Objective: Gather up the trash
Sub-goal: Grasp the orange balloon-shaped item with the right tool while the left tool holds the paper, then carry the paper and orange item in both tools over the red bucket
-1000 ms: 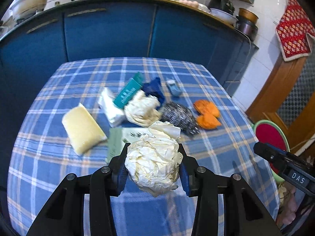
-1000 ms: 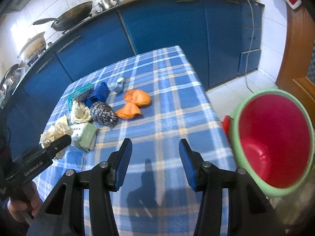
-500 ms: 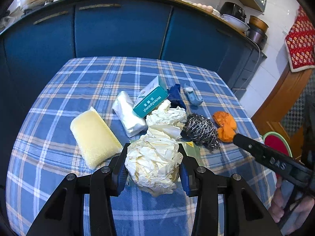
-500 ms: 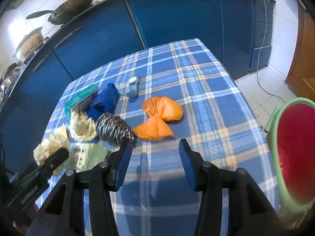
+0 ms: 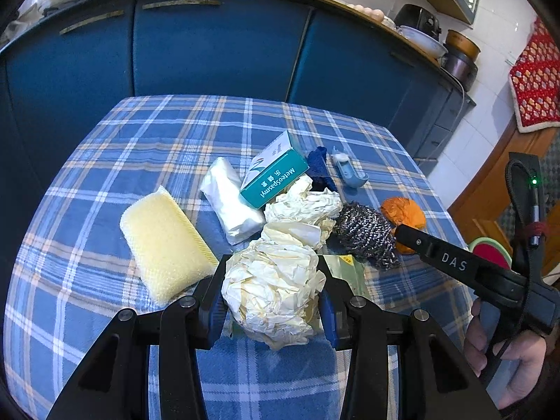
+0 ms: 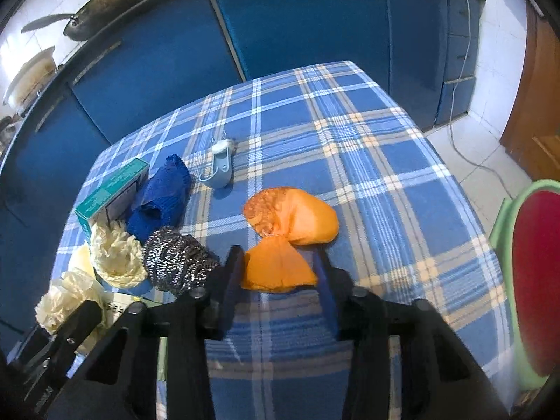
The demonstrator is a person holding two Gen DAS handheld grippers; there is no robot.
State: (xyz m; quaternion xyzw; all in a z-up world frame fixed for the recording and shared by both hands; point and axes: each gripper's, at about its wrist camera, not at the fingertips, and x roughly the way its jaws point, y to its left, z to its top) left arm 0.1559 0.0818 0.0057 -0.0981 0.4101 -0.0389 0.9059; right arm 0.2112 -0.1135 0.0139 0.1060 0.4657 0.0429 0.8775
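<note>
My left gripper [image 5: 271,302] is shut on a crumpled cream paper ball [image 5: 273,294], held just above the checked tablecloth [image 5: 105,175]. In the right wrist view, my right gripper [image 6: 278,269] is down at the table with its jaws closing. The nearer orange peel piece [image 6: 276,267] fills the gap between them and touches both pads. A second, larger orange peel [image 6: 297,217] lies just beyond it. The red bin with a green rim [image 6: 535,280] stands off the table's right edge. The right gripper's finger [image 5: 441,255] also shows in the left wrist view, reaching towards the orange peel [image 5: 404,211].
A steel scourer [image 6: 175,262], crumpled paper [image 5: 304,206], teal box [image 5: 276,178], blue cloth [image 6: 161,192], white packet [image 5: 229,203], yellow sponge [image 5: 164,241], flat green packet [image 5: 344,269] and small pale-blue object [image 6: 220,164] crowd the table. Blue cabinets [image 5: 210,52] stand behind.
My right gripper has come down and leftwards from beside the bin onto the nearer orange peel, and its jaws have narrowed around it. The left gripper keeps its hold on the paper ball.
</note>
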